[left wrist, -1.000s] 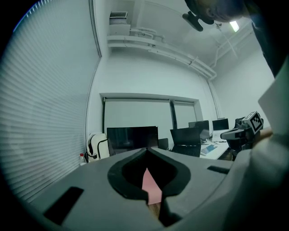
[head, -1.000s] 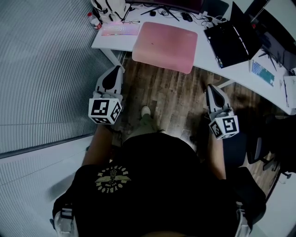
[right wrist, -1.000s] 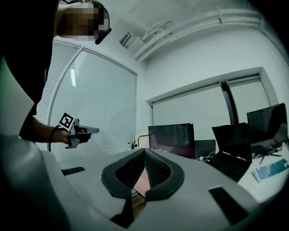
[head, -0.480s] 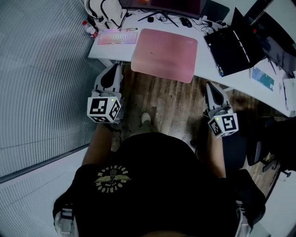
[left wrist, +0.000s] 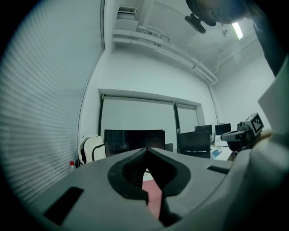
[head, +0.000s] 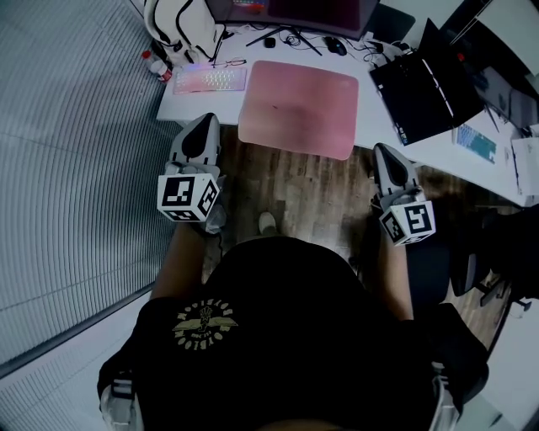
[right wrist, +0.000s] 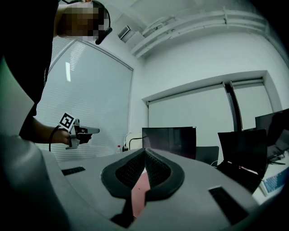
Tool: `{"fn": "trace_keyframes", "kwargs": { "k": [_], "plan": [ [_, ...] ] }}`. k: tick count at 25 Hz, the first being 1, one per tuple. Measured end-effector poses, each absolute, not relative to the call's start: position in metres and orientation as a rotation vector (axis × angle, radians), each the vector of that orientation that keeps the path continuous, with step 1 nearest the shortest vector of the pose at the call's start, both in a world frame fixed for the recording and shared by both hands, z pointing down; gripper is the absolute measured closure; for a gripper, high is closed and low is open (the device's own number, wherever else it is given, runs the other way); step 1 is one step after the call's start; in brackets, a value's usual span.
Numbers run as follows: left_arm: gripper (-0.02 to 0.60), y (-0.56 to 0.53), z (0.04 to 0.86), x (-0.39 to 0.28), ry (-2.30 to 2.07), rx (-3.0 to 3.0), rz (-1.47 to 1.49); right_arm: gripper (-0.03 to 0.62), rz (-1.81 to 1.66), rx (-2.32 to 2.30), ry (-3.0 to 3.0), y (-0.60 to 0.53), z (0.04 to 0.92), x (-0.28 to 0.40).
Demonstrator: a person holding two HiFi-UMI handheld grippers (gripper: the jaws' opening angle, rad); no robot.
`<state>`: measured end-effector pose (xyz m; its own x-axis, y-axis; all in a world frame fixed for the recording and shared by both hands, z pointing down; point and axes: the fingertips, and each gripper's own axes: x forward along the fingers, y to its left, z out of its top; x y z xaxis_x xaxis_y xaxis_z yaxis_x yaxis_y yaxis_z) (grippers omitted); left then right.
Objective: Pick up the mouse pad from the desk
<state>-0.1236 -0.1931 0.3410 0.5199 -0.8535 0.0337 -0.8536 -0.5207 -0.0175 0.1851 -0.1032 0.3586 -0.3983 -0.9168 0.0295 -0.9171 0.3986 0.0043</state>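
A pink mouse pad [head: 299, 107] lies on the white desk [head: 377, 119], its near edge hanging over the desk's front. My left gripper [head: 205, 122] is shut and empty, held level just short of the pad's near left corner. My right gripper [head: 384, 152] is also shut and empty, just off the pad's near right corner. Through the left gripper's closed jaws [left wrist: 146, 151] a strip of the pink pad [left wrist: 155, 200] shows. The right gripper view likewise shows its jaws [right wrist: 144, 151] closed, with the pad [right wrist: 139, 191] ahead of them.
A pink keyboard [head: 210, 80] lies left of the pad, a white headset [head: 181, 25] behind it. A monitor [head: 295, 10] with cables stands at the back. An open black laptop [head: 421, 80] sits right of the pad. A window blind [head: 76, 143] runs along the left. A dark chair [head: 493, 252] is at the right.
Both grippers have moved forward toward the desk, staying shut. The pad and desk now sit closer to their tips.
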Motion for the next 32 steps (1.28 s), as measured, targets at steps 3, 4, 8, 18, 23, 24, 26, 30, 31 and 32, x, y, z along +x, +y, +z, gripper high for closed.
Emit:
{"fn": "trace_keyframes", "kwargs": {
  "k": [3, 4, 8, 18, 23, 24, 26, 30, 31, 32],
  "plan": [
    [0.575, -0.209, 0.342, -0.133, -1.521, 2.746, 0.039, 0.592, 0.001, 1.724, -2.579, -0.114, 0.357, 0.176],
    [0.575, -0.214, 0.343, -0.137, -1.516, 2.747, 0.03, 0.592, -0.002, 1.731, -2.563, -0.118, 0.357, 0.173],
    [0.574, -0.234, 0.338, -0.149, -1.498, 2.758, -0.016, 0.592, -0.051, 1.744, -2.54, -0.134, 0.347, 0.161],
    [0.575, -0.275, 0.336, -0.174, -1.417, 2.785, -0.08, 0.592, -0.107, 1.798, -2.473, -0.155, 0.328, 0.136],
    [0.575, -0.284, 0.346, -0.166, -1.367, 2.77, -0.088, 0.592, -0.112, 1.778, -2.388, -0.166, 0.331, 0.141],
    [0.575, -0.283, 0.349, -0.164, -1.357, 2.773, -0.082, 0.592, -0.118, 1.776, -2.376, -0.168, 0.332, 0.142],
    [0.575, -0.283, 0.353, -0.161, -1.345, 2.778, -0.064, 0.592, -0.124, 1.766, -2.362, -0.17, 0.335, 0.141],
    [0.575, -0.284, 0.359, -0.156, -1.352, 2.774, -0.055, 0.592, -0.135, 1.739, -2.348, -0.177, 0.343, 0.141],
    [0.575, -0.283, 0.36, -0.154, -1.354, 2.773, -0.055, 0.592, -0.132, 1.737, -2.349, -0.177, 0.345, 0.143],
    [0.575, -0.283, 0.362, -0.152, -1.353, 2.772, -0.051, 0.592, -0.128, 1.737, -2.351, -0.177, 0.347, 0.145]
  ]
}}
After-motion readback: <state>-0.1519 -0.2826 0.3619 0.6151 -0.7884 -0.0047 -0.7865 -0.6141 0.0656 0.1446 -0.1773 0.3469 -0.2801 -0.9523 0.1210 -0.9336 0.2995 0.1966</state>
